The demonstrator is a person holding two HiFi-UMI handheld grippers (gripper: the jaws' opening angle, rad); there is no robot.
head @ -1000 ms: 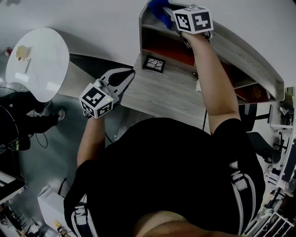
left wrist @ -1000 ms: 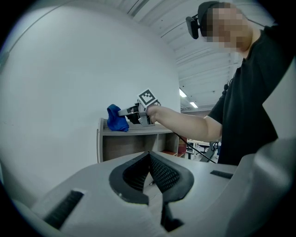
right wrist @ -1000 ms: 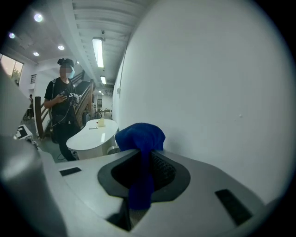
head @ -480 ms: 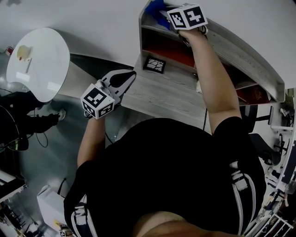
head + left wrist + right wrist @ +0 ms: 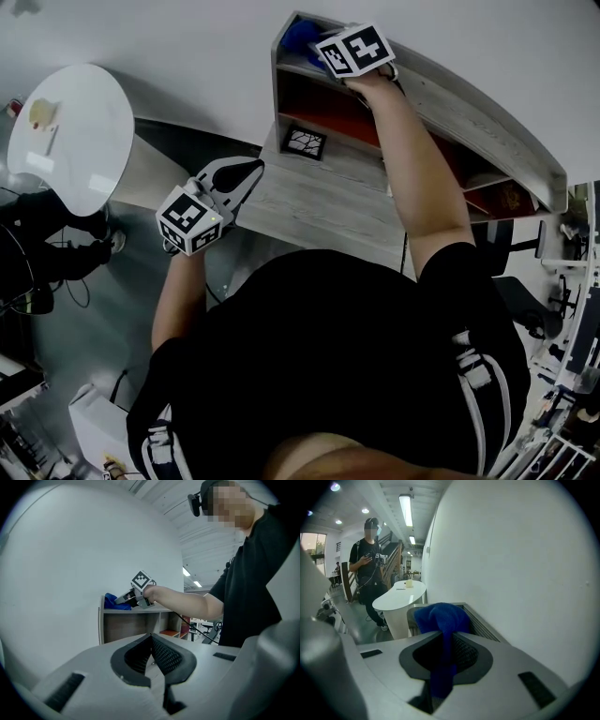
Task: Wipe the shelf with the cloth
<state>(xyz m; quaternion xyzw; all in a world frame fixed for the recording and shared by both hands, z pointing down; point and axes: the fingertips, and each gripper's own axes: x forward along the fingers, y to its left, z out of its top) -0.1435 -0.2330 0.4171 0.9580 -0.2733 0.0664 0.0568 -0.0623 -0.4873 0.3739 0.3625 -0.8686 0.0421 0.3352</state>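
A blue cloth [image 5: 300,36] lies bunched at the left end of the grey wooden shelf's top board [image 5: 469,98]. My right gripper [image 5: 317,45] is shut on the cloth, which hangs out between its pads in the right gripper view [image 5: 440,620]. The left gripper view shows the same cloth [image 5: 111,601] on the shelf top under that gripper [image 5: 127,598]. My left gripper [image 5: 247,172] hovers over the left edge of the desk, below the shelf. Its jaws meet at the tips with nothing between them [image 5: 151,641].
The shelf stands on a grey desk [image 5: 319,202] against a white wall. A black patterned square [image 5: 304,142] lies on the desk under the shelf. A white round table [image 5: 70,131] stands to the left, and a person [image 5: 370,573] stands beside it.
My right gripper has slid the cloth leftward along the shelf top toward its left end. The left gripper has hardly moved.
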